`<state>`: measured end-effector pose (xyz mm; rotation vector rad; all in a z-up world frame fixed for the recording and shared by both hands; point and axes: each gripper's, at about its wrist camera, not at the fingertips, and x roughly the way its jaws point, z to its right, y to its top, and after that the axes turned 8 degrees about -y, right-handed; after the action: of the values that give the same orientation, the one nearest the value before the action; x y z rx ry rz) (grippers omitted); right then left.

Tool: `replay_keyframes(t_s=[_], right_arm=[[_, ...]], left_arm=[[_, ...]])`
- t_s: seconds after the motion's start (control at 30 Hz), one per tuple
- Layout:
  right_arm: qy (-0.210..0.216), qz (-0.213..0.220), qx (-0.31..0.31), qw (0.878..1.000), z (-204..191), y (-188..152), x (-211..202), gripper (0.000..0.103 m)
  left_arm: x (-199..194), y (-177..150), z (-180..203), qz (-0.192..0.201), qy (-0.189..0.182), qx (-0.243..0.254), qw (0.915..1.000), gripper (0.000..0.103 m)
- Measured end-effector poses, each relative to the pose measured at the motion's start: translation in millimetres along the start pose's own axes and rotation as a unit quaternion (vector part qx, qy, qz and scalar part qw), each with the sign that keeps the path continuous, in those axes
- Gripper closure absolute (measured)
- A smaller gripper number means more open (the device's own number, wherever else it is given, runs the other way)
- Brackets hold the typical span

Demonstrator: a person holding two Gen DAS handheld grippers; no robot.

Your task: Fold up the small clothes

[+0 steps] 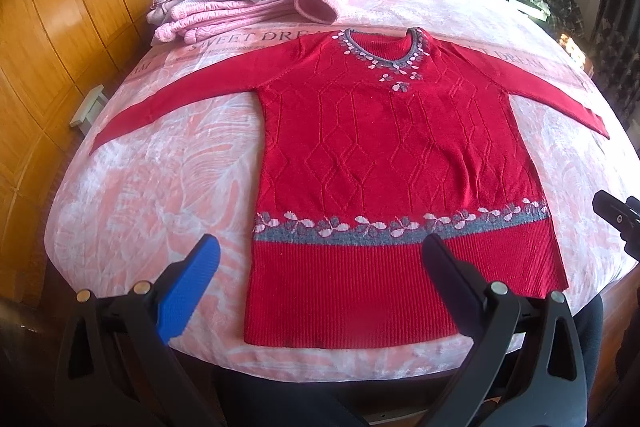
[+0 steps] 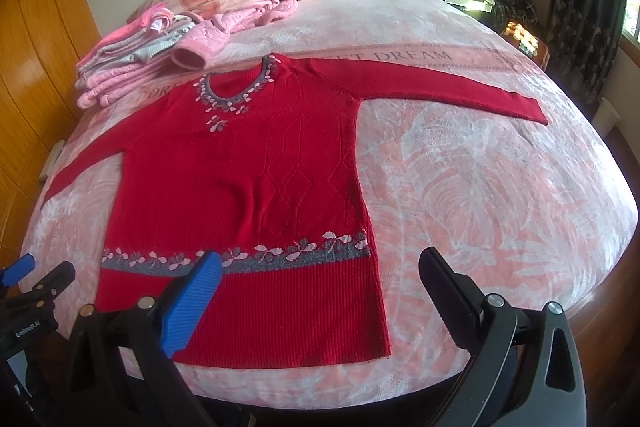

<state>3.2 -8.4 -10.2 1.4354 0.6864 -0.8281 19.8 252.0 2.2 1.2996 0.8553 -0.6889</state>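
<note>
Red sweater flat ahead of both wide-open grippers; shallow pinch risks snagging bedspread.

Bedspread lettering partly under red sweater

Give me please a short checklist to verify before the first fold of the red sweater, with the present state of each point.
1. Red sweater lies flat, front up: ok.
2. Both sleeves spread out to the sides, left sleeve and right sleeve: ok.
3. Left claw open and holding nothing: ok.
4. Right claw open and holding nothing: ok.
5. Nothing lies on the sweater; the pile of pink clothes sits beyond the collar, apart from it: ok.
6. Fabric under the sweater body is smooth, no hidden crease: cannot tell.
</note>
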Motion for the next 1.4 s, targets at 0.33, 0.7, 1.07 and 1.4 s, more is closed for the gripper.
replay_keyframes(t_s=[0.33,0.7,1.07,1.4], right_arm=[[0.001,-0.001,0.001,1.0,0.5,1.6,-0.4,0.004],[0.001,-0.002,0.002,1.0,0.5,2.5,-0.3,0.004],[0.001,-0.001,0.002,1.0,1.4,3.2,-0.3,0.004],[0.002,-0.004,0.003,1.0,4.1,4.6,1.8,0.004]], left_arm=[[-1.3,1.0,1.9,0.0,0.001,0.003,1.0,0.003],[-0.5,2.3,4.1,-0.003,0.002,0.004,1.0,0.003],[-1.9,2.8,4.1,0.002,0.004,0.004,1.0,0.003],[-3.3,2.6,4.4,0.002,0.003,0.003,1.0,0.003]])
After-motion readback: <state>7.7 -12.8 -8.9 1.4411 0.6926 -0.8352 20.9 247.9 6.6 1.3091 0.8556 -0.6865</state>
